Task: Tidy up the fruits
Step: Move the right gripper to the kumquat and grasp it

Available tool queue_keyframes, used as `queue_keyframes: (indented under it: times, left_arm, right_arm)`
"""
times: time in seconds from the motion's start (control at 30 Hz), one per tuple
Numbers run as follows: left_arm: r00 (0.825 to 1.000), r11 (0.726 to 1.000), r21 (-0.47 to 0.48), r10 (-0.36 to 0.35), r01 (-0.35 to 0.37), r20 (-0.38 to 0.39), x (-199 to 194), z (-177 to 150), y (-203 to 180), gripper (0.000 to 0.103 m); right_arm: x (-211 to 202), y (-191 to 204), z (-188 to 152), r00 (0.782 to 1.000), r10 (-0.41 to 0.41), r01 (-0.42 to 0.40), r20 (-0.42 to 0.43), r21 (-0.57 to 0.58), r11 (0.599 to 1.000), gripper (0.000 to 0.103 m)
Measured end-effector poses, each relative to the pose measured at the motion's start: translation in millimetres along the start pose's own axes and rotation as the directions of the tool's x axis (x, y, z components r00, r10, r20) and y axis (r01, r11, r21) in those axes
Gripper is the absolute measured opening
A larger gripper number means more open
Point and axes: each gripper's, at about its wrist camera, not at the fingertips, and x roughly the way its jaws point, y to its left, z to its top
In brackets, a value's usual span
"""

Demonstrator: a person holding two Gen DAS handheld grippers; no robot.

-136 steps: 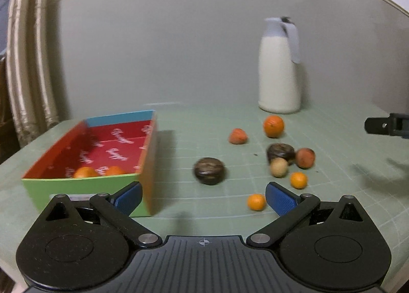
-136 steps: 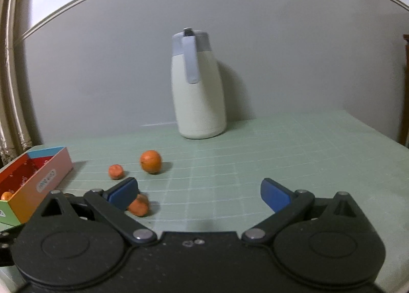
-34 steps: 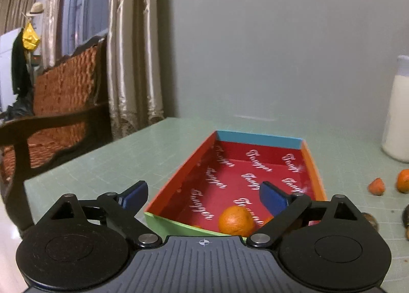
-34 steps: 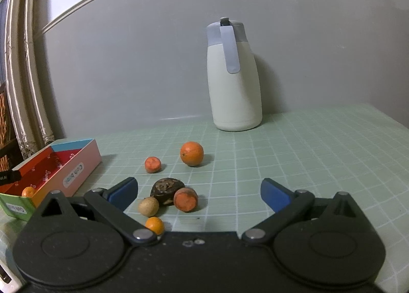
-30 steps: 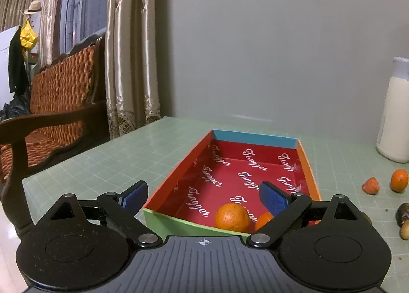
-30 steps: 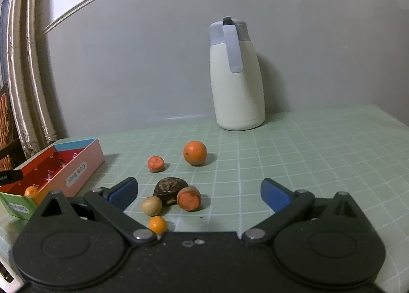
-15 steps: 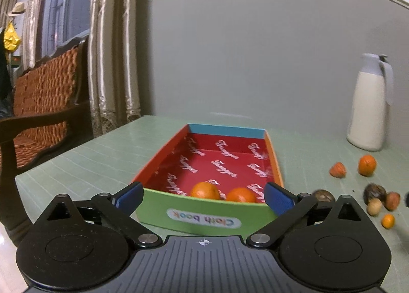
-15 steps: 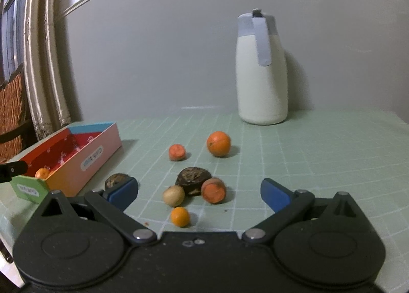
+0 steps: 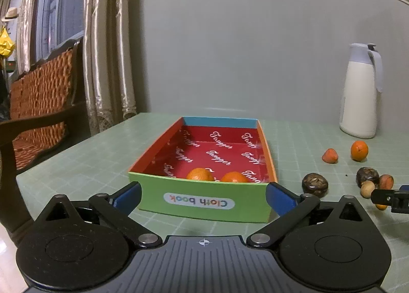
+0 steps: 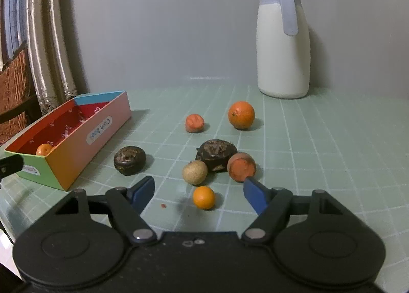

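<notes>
Both grippers differ: left gripper (image 9: pixel 203 197) jaws wider (box (image 9: pixel 202 202) between), right gripper (image 10: pixel 199 192) jaws closing around small orange (image 10: pixel 203 197).

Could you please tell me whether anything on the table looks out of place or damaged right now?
Seven fruits lie loose on the table outside the box. The two dark ones have rough, broken-looking tops, and small reddish specks dot the mat. The jug stands upright; nothing is spilled.
</notes>
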Motion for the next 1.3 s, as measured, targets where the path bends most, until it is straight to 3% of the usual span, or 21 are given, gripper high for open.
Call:
queue_keyframes:
  times: [0.27,0.67,1.07,1.27,1.3]
  left_arm:
    - [1.0,1.0,-0.004,0.025,-0.025,-0.005,-1,-3,11,0.103]
    - [0.999,0.999,-0.012,0.043,-0.043,-0.002,-3,-5,20,0.103]
    - [0.999,0.999,-0.024,0.037,-0.037,-0.004,-3,-5,21,0.103]
    - [0.999,0.999,-0.02,0.035,-0.035,-0.002,-3,-5,19,0.103]
    - [0.999,0.999,-0.021,0.036,-0.036,-0.002,-2,-5,19,0.103]
  right_arm:
    - [9,2,-2,0.999,-0.015,0.015,-0.034,0.003,1.0,0.075]
    - [19,7,-3,0.998,-0.021,0.02,-0.064,-0.019,1.0,0.061]
    - [19,7,-4,0.998,-0.04,0.037,-0.05,-0.044,0.998,0.043]
    - [20,8,-4,0.997,-0.064,0.06,-0.048,-0.073,0.996,0.029]
    - [20,8,-4,0.997,-0.067,0.064,-0.046,-0.072,0.995,0.022]
